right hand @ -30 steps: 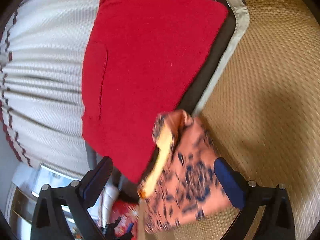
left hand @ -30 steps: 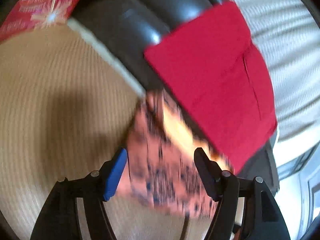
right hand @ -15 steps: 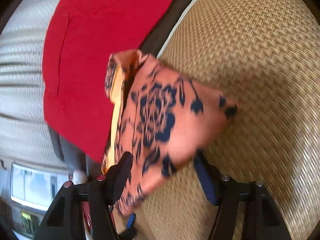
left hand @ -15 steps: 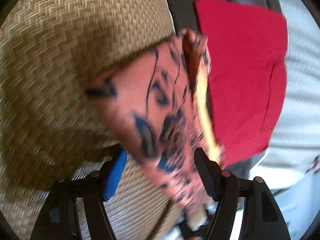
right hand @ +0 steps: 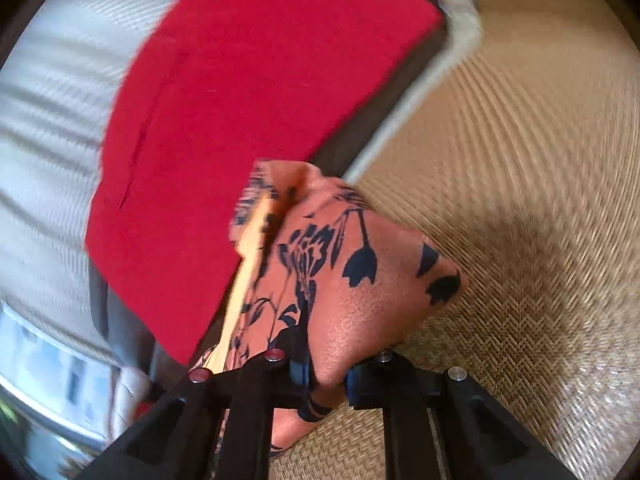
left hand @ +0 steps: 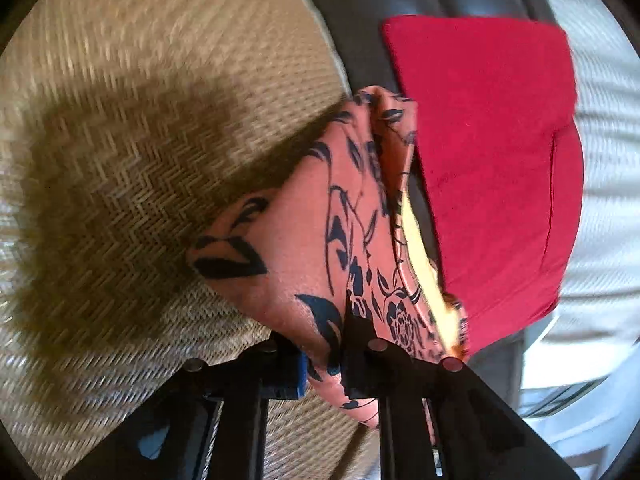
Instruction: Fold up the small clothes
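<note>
So the thing we're folding is this little orange garment (left hand: 304,240) with a dark blue flower print and a pale yellow band (left hand: 420,256) running along one edge. It's hanging bunched up just above the woven straw mat (left hand: 120,160), and it's throwing a big shadow on the weave underneath.

We're pinching it from both sides. The left gripper (left hand: 324,356) has just been closing its jaws and they're now clamped on the lower edge of the cloth, fabric squeezed between the blue pad (left hand: 298,372) and the black finger. Same story for the right gripper (right hand: 326,376) (seen from its own camera): jaws have just been closing, and they're now biting down on the orange cloth (right hand: 360,280), which is spilling out above and below the tips.

Right behind the garment there's a folded red cloth (left hand: 488,160) lying flat on something dark and padded (left hand: 360,12). Past that we're seeing white ribbed fabric (left hand: 608,160). Everything's a bit motion-blurred.
</note>
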The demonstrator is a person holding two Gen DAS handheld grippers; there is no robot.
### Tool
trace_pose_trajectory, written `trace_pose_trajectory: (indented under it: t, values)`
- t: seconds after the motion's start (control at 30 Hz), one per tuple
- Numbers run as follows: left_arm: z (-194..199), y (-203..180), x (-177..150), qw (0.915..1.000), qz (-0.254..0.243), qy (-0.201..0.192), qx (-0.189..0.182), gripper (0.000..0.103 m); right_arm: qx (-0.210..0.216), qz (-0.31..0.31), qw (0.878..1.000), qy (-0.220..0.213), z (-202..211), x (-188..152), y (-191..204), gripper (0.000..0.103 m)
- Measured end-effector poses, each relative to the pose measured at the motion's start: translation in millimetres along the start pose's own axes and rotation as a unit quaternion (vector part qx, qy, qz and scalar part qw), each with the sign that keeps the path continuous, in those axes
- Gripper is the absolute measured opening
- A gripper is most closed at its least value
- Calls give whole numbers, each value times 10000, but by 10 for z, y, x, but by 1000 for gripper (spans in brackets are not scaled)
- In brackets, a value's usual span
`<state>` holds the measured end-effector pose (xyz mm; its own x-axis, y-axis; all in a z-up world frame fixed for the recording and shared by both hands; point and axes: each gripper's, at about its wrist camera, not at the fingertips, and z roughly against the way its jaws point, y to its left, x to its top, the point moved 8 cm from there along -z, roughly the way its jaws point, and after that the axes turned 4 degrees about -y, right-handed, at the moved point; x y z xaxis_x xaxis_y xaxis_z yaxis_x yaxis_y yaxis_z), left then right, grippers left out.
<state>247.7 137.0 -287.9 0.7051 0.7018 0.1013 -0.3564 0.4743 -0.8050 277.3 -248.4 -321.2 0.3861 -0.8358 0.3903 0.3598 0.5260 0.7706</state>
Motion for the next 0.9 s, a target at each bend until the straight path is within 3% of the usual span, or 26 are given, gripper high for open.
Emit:
trace_pose_trajectory:
  t: [0.17,0.43,0.57,0.7,0.8,0.9]
  values:
    - [303,77,-202,9991,-256,169,280,12,-40,407,9992,-12,405,-148,81,12]
    - [1086,450,-608,9928,-1001,407,522,13,-153,353,9982,449,1222,-690,-366,12]
    - [1276,749,-731,9945,-532,780,463,16,-370,68,9924,1170,1470,-923,-668,17]
    - [1617,745,-636,9927,-940,323,682,17,-540,536,9871,1411,1777,-1011,-682,21]
    - [1836,591,-483,9838,-1503,-373,908,17,-495,973,9849,1345,2030,-984,-607,21]
    - [1879,267,-432,9745,-2012,-515,845,17,-302,1208,9859,1117,2217,-808,-498,21]
